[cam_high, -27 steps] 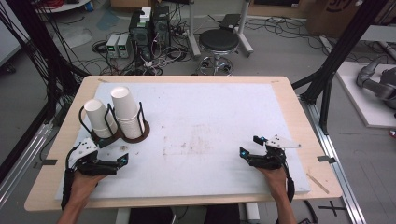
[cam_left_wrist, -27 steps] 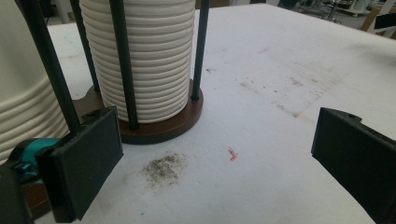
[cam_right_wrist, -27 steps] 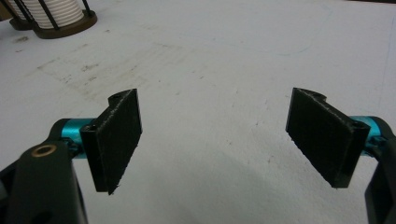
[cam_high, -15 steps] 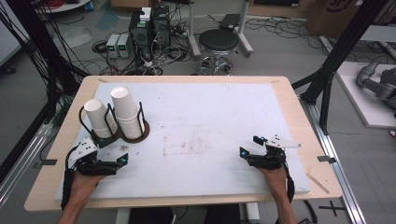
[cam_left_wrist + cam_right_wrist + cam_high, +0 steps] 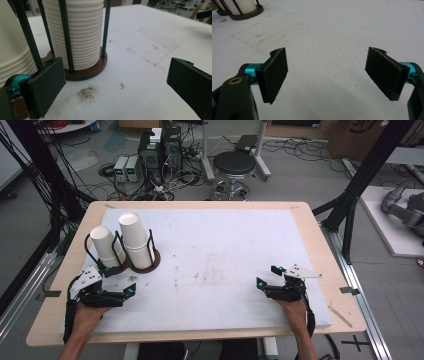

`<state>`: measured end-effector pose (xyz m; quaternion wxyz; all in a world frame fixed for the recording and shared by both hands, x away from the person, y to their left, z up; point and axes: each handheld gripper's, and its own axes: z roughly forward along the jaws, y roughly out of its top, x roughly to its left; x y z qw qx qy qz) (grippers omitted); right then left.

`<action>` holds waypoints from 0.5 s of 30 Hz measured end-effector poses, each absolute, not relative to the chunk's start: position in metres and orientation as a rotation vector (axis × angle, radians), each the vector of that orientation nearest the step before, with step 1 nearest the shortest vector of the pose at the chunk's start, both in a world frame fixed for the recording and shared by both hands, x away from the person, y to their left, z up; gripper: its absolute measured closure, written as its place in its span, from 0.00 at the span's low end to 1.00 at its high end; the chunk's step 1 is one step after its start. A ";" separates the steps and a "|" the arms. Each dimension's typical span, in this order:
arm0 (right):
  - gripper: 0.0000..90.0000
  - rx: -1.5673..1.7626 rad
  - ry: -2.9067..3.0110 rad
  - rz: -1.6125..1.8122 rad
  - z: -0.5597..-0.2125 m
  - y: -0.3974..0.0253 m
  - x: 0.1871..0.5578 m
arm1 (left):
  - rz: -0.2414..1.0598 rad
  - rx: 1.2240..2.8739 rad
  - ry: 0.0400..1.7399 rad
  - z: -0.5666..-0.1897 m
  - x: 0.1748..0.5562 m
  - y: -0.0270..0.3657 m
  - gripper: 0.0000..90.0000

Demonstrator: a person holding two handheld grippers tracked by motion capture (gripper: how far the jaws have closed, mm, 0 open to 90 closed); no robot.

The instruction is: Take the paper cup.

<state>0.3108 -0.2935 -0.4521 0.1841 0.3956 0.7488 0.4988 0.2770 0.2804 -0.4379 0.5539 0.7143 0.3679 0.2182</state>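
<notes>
1. Two stacks of white paper cups (image 5: 134, 240) stand in a dark wire holder (image 5: 150, 261) at the frame's upper left.
2. The left gripper (image 5: 127, 292), lower left, gapes wide and empty just below the holder; judging by that, approach the ribbed stack (image 5: 77, 32) squarely between the rods.
3. The right gripper (image 5: 267, 277), lower right, is equally wide and empty, well apart from the cups.
</notes>
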 end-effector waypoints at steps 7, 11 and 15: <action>0.21 1.115 2.111 1.416 -0.452 -0.294 0.311 | 0.525 1.712 0.823 -0.422 0.273 0.280 0.02; 0.21 1.121 2.116 1.414 -0.452 -0.294 0.311 | 0.536 1.717 0.808 -0.412 0.273 0.282 0.02; 0.21 1.124 2.118 1.414 -0.452 -0.294 0.311 | 0.543 1.726 0.777 -0.396 0.274 0.282 0.02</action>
